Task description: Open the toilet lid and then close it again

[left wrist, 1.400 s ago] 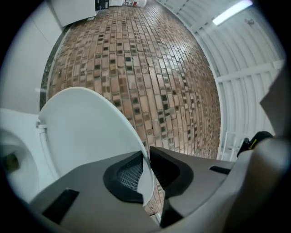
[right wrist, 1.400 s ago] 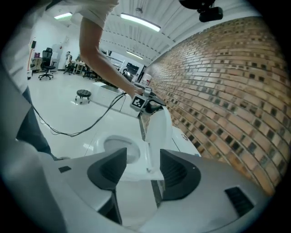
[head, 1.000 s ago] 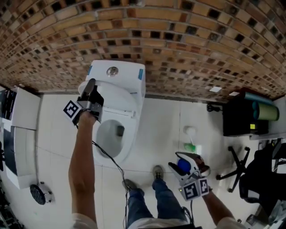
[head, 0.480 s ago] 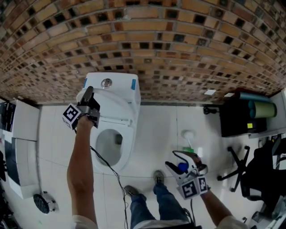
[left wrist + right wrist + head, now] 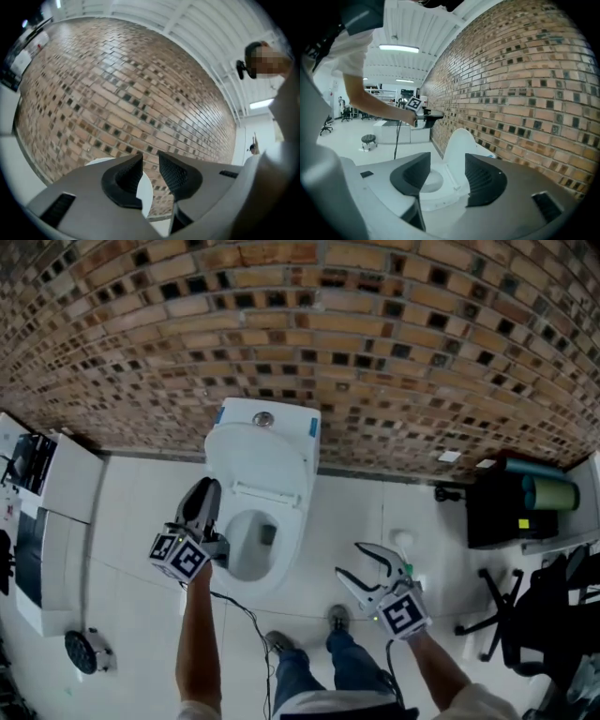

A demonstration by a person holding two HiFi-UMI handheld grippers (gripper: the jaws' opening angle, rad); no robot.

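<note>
The toilet lid (image 5: 263,458) stands raised against the tank (image 5: 266,416) at the far brick wall (image 5: 375,343), behind the open bowl (image 5: 251,549). Your left gripper (image 5: 206,491) sits just left of the bowl, clear of the lid, its jaws just opening with nothing between them. Your right gripper (image 5: 350,561) hangs well apart at near right, spread and empty.

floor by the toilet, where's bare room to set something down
Bare floor lies between the white cabinet and the toilet. Another bare patch runs between the toilet and the black rack. Crowded: the far right by the office chair, and in front, around the person's feet.
</note>
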